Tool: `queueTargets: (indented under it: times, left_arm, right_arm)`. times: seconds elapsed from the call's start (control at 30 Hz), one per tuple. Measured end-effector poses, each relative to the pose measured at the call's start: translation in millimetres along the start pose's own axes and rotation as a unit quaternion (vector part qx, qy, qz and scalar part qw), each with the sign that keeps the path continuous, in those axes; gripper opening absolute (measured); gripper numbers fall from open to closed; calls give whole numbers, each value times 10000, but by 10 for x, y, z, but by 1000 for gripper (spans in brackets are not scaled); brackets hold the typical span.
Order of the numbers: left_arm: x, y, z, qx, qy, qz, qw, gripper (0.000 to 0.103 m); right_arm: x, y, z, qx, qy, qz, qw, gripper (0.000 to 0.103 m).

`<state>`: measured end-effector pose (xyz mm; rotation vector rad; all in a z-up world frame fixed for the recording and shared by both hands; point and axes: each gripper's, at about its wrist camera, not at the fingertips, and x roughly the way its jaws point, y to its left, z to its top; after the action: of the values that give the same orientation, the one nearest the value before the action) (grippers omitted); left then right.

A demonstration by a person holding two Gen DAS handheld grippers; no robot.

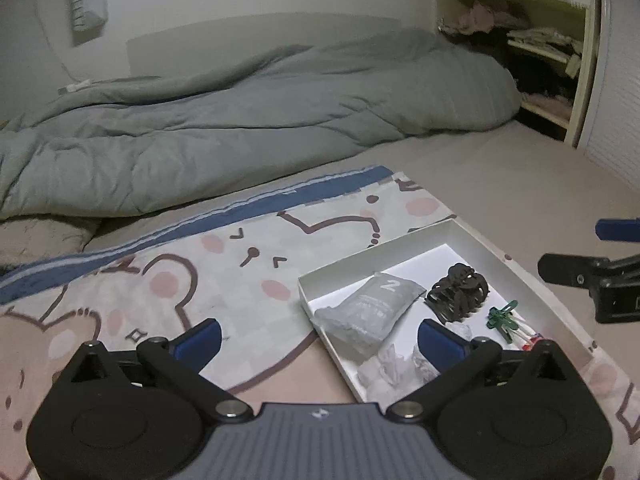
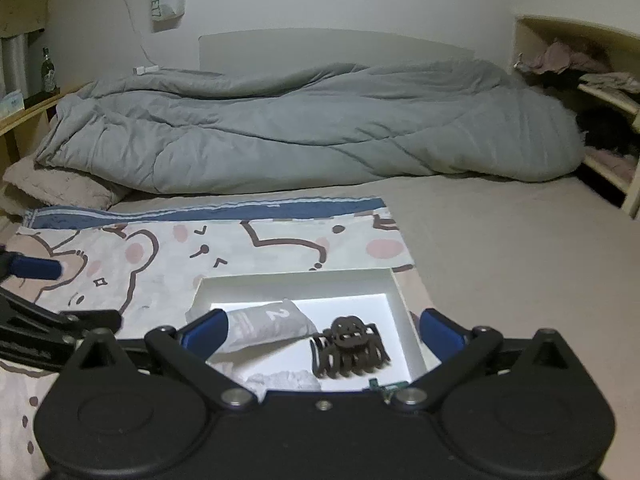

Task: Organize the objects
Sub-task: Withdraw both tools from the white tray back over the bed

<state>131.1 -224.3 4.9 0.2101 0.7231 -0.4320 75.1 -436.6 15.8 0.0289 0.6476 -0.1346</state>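
A white shallow box [image 1: 516, 276] lies on a cartoon-bear cloth [image 1: 224, 264] on the bed. In it are a grey pouch marked 2 [image 1: 372, 308], a dark hair claw [image 1: 458, 294], a green clip [image 1: 502, 316], crumpled clear wrap [image 1: 394, 368] and some small red-tipped sticks. My left gripper [image 1: 316, 338] is open and empty, just left of the box's near corner. My right gripper [image 2: 324, 330] is open and empty, hovering over the box [image 2: 304, 280], with the pouch [image 2: 272, 326] and hair claw [image 2: 350, 346] between its fingers.
A rumpled grey duvet [image 1: 240, 112] lies across the far side of the bed. A shelf niche [image 1: 532, 52] with clothes stands at the back right. A pink pillow [image 2: 56, 188] and a side shelf with a bottle [image 2: 48, 70] are at the left.
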Motion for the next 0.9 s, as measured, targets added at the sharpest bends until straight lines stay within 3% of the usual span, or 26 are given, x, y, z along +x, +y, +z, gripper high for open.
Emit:
queueTargets:
  times: [0.2,0.47,0.9]
  left_arm:
    - [-375,46,-189,-231,-164,-57,9996,103]
    - [-734,72,-433,-476,-171,128,9986,103]
    - [-993,178,-810,-868,-28,174,9961,103]
  right_arm:
    - [-317,104,-142,-25,-62,-68,10000,103]
    - [-673,180,-341,164,-154,-212,9995,103]
    - [-985,325,-751,249,-78,-412,9988,103]
